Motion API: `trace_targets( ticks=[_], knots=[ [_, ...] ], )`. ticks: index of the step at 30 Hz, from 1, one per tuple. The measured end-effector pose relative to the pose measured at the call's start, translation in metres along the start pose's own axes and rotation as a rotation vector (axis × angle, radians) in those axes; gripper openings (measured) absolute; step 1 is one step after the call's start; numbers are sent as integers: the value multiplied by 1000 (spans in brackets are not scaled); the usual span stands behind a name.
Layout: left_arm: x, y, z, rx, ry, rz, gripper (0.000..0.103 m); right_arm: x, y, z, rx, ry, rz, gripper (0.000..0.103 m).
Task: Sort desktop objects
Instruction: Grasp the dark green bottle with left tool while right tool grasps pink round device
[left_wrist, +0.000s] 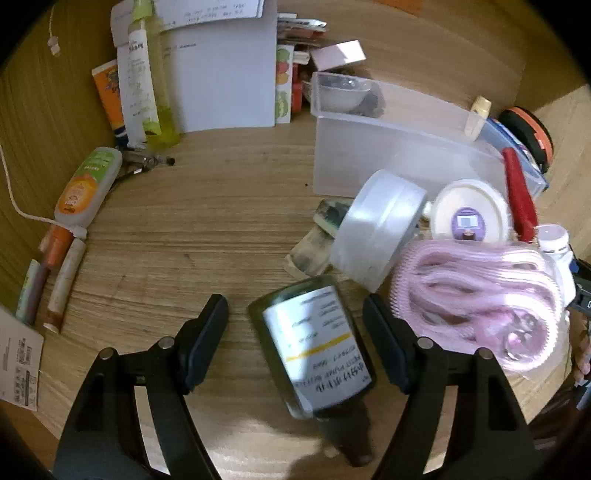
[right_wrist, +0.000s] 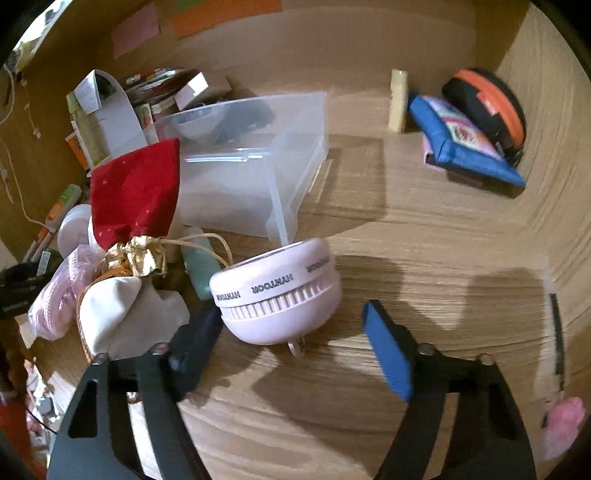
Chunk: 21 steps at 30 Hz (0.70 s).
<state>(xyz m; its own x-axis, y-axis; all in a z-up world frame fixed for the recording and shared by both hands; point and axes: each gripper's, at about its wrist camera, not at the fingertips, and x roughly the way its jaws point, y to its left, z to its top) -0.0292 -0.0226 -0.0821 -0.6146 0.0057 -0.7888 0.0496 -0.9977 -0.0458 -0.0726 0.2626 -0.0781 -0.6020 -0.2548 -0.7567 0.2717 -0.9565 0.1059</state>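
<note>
On the wooden surface, the left claw stood wide around a dark labelled bottle lying lengthwise between its untouching fingers, while the right claw, equally wide and empty, flanked the small pink fan.

Between the left gripper's black fingers lies a dark olive bottle with a white label crossed by 1 yellow stripe; just right of it, a pale pink ribbed bundle; ahead, a frosted translucent bin; far left, a white tube with green and orange print. The right gripper has blue pads; between them sits a pale pink round gadget with dark lettering; to its left, a red pouch tied in gold; far ahead right, a blue pouch and an orange-and-black disc; the desk is light wood-grain.
</note>
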Motion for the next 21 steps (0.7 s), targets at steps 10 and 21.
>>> trace_targets(
  ticks=[10, 21],
  knots=[
    [-4, 5, -1, -33, -24, -6, 64, -1, -2, 0, 36, -10, 7, 42],
    [-33, 6, 4, -31, -105, 1, 64, -26, -5, -2, 42, -76, 1, 41]
  ],
)
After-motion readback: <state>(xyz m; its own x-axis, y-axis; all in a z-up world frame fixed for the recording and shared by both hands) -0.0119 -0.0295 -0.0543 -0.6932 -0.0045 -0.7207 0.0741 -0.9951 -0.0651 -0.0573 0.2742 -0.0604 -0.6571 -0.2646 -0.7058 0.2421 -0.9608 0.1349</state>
